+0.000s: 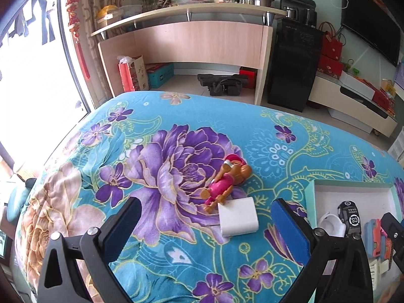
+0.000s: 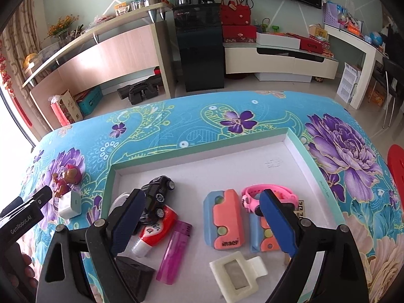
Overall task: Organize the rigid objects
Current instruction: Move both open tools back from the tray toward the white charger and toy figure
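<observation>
Left gripper (image 1: 205,223) wide open, empty, over white plastic charger cube (image 1: 237,216) beside shallow tray (image 2: 295,141). Cube rigid, light, probably slick; grip flat sides. Right gripper (image 2: 202,223) open, empty.

Left gripper (image 1: 205,224), right gripper (image 2: 202,221): black frames, blue-padded jaws, silver screws (white "GenRobot.AI" lettering on left).

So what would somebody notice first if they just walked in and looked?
Probably the bright blue blanket with its giant purple flowers, covering the whole surface. Next, the white tray on it, with a black toy car, a pink lighter and a pink watch inside. Outside the tray, a little pink puppy toy lies beside a white charger.
</observation>
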The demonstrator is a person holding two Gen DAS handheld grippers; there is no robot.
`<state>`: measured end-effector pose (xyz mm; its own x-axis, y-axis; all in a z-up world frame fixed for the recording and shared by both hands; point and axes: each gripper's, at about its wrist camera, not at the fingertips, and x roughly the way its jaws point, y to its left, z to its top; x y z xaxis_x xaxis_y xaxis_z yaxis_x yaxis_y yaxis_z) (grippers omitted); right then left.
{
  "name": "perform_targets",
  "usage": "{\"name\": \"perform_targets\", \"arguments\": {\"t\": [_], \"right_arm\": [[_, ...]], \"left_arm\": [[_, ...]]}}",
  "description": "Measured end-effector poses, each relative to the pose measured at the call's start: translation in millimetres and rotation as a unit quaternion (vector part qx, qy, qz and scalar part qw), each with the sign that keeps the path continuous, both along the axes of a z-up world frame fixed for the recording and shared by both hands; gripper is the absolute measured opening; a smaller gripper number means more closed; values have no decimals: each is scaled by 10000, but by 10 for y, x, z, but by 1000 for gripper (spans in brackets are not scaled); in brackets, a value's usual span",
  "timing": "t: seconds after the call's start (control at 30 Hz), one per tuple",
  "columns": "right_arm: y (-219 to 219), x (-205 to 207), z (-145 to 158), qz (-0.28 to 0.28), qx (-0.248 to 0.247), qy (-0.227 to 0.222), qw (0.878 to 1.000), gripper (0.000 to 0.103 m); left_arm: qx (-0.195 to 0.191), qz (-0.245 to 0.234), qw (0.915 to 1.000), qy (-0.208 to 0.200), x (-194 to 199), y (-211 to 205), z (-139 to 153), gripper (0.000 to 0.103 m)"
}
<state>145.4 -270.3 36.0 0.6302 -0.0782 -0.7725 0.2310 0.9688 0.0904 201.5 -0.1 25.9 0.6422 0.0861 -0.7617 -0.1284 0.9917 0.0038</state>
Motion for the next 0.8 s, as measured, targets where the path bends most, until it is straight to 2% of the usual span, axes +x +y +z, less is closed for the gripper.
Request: {"name": "perform_targets", "arguments": {"t": [0.43, 0.8], "right_arm": [[846, 278, -84, 969, 265, -151, 9948, 92], [1485, 441, -258, 1644, 174, -83, 9862, 92]], "left_arm": [[-271, 756, 9966, 195, 33, 695, -161, 103], [-405, 800, 9942, 589, 150, 895, -466, 103]]}}
